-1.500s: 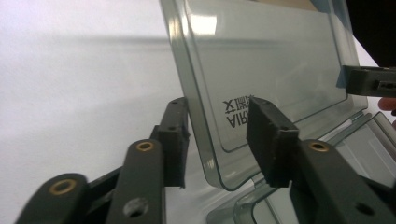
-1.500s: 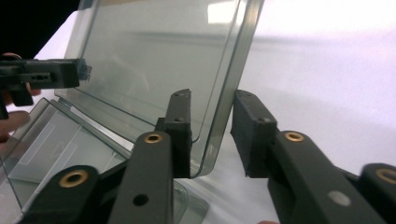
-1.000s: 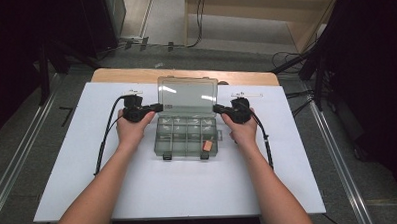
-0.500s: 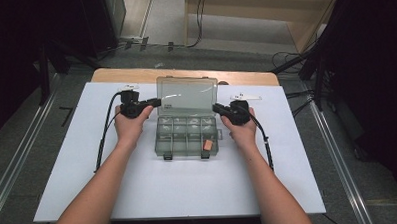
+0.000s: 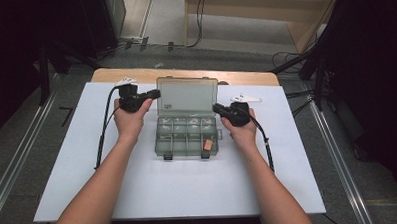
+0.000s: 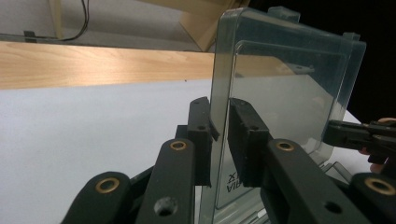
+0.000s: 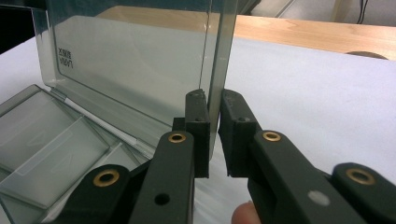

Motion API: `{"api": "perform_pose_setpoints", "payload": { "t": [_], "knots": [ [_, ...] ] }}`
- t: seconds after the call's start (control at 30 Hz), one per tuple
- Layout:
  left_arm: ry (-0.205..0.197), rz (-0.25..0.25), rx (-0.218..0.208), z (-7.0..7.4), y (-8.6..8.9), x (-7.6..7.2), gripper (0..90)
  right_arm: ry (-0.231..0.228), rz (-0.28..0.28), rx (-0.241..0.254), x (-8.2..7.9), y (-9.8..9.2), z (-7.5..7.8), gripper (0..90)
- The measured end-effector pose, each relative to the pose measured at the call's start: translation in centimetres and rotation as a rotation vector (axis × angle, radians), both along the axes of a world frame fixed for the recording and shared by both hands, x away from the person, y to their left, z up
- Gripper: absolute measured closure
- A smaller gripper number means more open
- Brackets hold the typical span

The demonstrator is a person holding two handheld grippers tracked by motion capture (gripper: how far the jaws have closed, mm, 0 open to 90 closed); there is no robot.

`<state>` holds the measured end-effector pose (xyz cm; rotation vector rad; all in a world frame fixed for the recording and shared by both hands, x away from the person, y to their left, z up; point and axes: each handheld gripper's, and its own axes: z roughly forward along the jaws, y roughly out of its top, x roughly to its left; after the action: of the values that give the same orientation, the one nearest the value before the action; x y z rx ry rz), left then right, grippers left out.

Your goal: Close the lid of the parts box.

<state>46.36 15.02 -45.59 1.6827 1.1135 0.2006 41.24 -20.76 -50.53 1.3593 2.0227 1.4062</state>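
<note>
A clear plastic compartment box (image 5: 187,137) lies on the white table top, its lid (image 5: 188,95) standing open and upright at the far side. A small orange piece (image 5: 206,144) sits in the front right compartment. My left gripper (image 5: 157,94) is at the lid's left edge; its jaws have just been closing, and in the left gripper view that gripper (image 6: 219,126) has the lid's edge (image 6: 289,93) pinched between its pads. My right gripper (image 5: 216,108) holds the lid's right edge; in the right gripper view it (image 7: 214,109) is shut on the lid (image 7: 130,60).
The white table top (image 5: 88,171) stretches wide on both sides and in front of the box. A wooden strip (image 5: 135,74) runs along its far edge. Black cables (image 5: 104,130) trail from both grippers back along the forearms.
My left gripper has shifted slightly toward the far side along the lid's left edge. The right gripper and the box have stayed put.
</note>
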Motion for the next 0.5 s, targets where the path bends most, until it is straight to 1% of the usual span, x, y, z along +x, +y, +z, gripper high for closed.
{"api": "perform_pose_setpoints", "payload": {
  "t": [0.03, 0.1, 0.2, 0.23, 0.27, 0.33, 0.4, 0.47, 0.5],
  "knots": [
    [0.004, -0.001, 0.008, -0.1, 0.0, 0.0, 80.3, -0.001, -0.001, -0.002, 0.0, 0.0, 0.0, 81.2],
    [0.0, -0.001, 0.015, -0.2, 0.0, 0.0, 82.0, 0.001, -0.004, -0.002, 0.0, 0.0, 0.0, 81.2],
    [-0.027, -0.003, 0.051, -0.1, -0.2, -0.2, 83.4, 0.008, -0.008, 0.004, 0.0, 0.1, 0.0, 80.9],
    [-0.03, -0.003, 0.053, 0.0, -0.2, -0.2, 83.5, 0.02, -0.012, 0.012, 0.1, 0.0, 0.1, 80.5],
    [-0.032, -0.004, 0.054, 0.0, -0.2, -0.3, 83.6, 0.032, -0.015, 0.022, 0.1, 0.0, 0.1, 79.1],
    [-0.036, -0.005, 0.05, -0.1, -0.2, -0.3, 83.9, 0.047, -0.038, 0.024, 0.2, 0.0, 0.3, 65.3],
    [-0.044, -0.004, 0.055, -0.1, -0.2, -0.4, 83.9, 0.059, -0.043, 0.064, 0.4, -0.4, 0.8, 64.9],
    [-0.052, -0.003, 0.057, -0.1, -0.2, -0.5, 84.0, 0.051, -0.046, 0.083, 0.6, -0.7, 1.6, 64.9],
    [-0.056, -0.003, 0.058, -0.1, -0.2, -0.5, 84.1, 0.046, -0.047, 0.084, 0.8, -0.7, 2.1, 64.9]
  ]
}}
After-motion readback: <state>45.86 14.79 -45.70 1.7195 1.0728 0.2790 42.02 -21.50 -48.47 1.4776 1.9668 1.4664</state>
